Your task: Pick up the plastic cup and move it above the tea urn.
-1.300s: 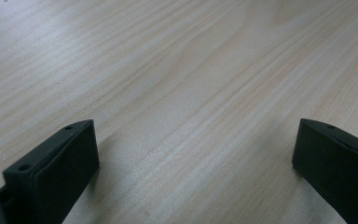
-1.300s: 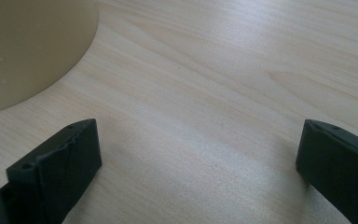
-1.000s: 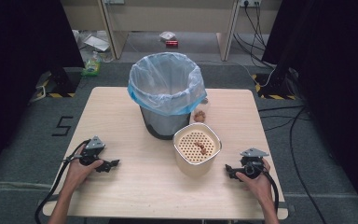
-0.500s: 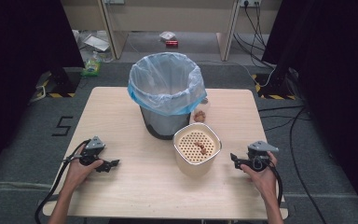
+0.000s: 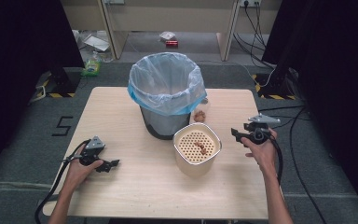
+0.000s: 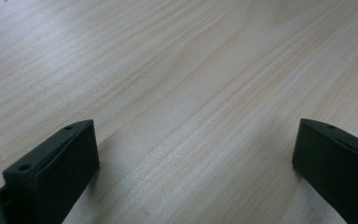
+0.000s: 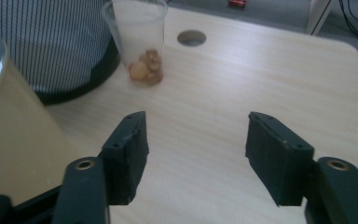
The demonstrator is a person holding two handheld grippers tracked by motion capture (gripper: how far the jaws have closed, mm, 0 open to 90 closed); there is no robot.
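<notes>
A grey bin lined with a blue bag (image 5: 167, 88) stands at the table's middle back. In front of it sits a beige container (image 5: 191, 165) with a perforated insert that holds a few brown pieces (image 5: 201, 148). A clear cup (image 5: 199, 114) (image 7: 140, 39) with brown bits at its bottom stands beside the bin. My right gripper (image 5: 235, 134) (image 7: 196, 149) hovers above the table, right of the container and pointing toward it. Its jaws have just been closing and are open, with nothing between them. My left gripper (image 5: 114, 164) (image 6: 196, 163) rests low at the front left, jaws wide open over bare wood.
The wooden table (image 5: 121, 116) has a round cable hole (image 7: 191, 38) near the cup. A black cable (image 5: 56, 186) trails off the front left edge. Clutter lies on the floor beyond the table's far edge.
The right hand has lifted its gripper off the table and carried it up and away from the front edge, its jaws narrower than before. The left hand has stayed put.
</notes>
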